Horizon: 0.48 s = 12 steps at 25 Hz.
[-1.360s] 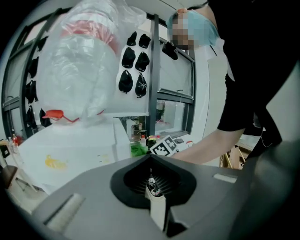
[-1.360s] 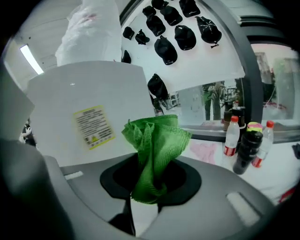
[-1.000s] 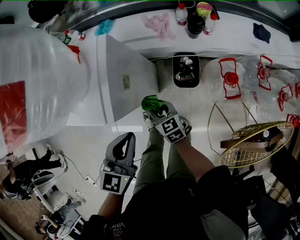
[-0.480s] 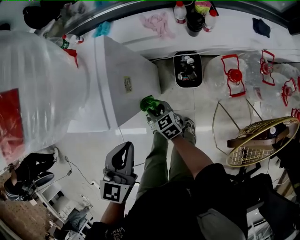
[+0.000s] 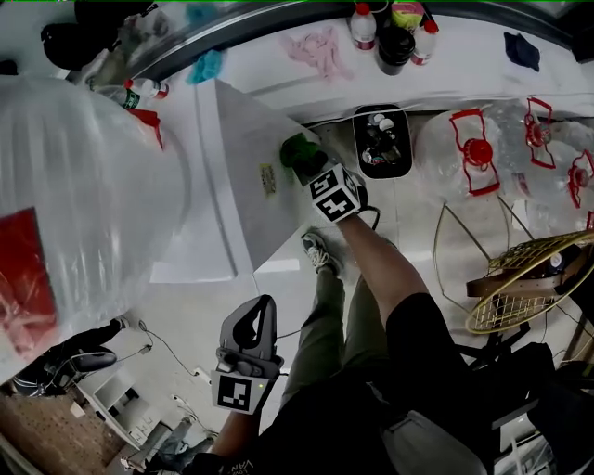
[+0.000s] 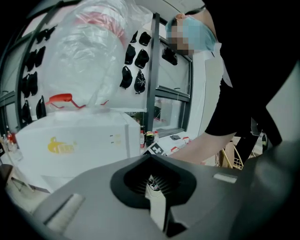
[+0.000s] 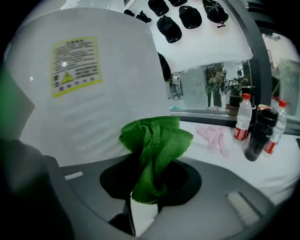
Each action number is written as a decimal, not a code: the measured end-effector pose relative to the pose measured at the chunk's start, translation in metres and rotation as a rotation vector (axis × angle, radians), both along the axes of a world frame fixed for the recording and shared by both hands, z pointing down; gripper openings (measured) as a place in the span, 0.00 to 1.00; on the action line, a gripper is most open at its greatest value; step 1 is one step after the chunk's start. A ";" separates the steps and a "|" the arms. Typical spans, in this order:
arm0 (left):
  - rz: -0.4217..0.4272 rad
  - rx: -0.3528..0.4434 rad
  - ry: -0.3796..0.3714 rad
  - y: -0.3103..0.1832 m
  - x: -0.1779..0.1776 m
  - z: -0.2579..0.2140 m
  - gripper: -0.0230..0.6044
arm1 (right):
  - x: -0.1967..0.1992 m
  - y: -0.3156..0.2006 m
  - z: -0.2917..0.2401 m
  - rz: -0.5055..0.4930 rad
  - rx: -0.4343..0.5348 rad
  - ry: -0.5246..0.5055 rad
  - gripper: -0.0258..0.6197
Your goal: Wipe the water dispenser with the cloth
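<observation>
The white water dispenser (image 5: 246,176) stands at the left, with a large clear water bottle (image 5: 74,186) on top. My right gripper (image 5: 306,160) is shut on a bunched green cloth (image 5: 299,148), which presses against the dispenser's side panel beside the yellow label (image 5: 267,178). In the right gripper view the green cloth (image 7: 154,140) sticks up between the jaws in front of the white panel (image 7: 93,103) and its label (image 7: 76,65). My left gripper (image 5: 255,320) hangs low, away from the dispenser, jaws shut with nothing in them; its view shows the dispenser (image 6: 70,140) ahead.
A white counter (image 5: 445,65) at the back carries bottles (image 5: 394,28), a pink cloth (image 5: 316,46) and a teal cloth (image 5: 204,65). Several clear water jugs with red handles (image 5: 473,153) lie right, near a gold wire rack (image 5: 529,288). A black bin (image 5: 382,144) sits by the dispenser.
My right gripper has carried the green cloth up and toward the dispenser, from below the panel's lower edge to beside the yellow label. The left gripper stays low.
</observation>
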State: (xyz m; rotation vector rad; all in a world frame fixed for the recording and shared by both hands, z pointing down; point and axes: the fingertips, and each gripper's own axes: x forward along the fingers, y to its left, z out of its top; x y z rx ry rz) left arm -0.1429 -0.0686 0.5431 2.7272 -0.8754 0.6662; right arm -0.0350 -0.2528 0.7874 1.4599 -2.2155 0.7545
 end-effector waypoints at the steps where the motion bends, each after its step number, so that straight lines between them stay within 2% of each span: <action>1: -0.005 0.000 -0.001 -0.002 -0.002 0.000 0.04 | 0.006 -0.012 0.001 0.013 0.000 0.009 0.22; 7: -0.023 -0.007 -0.025 -0.005 -0.013 0.008 0.04 | 0.030 -0.062 0.009 0.092 -0.018 0.060 0.22; 12: -0.037 -0.004 -0.032 -0.009 -0.012 0.006 0.04 | 0.045 -0.083 0.002 0.164 -0.024 -0.023 0.22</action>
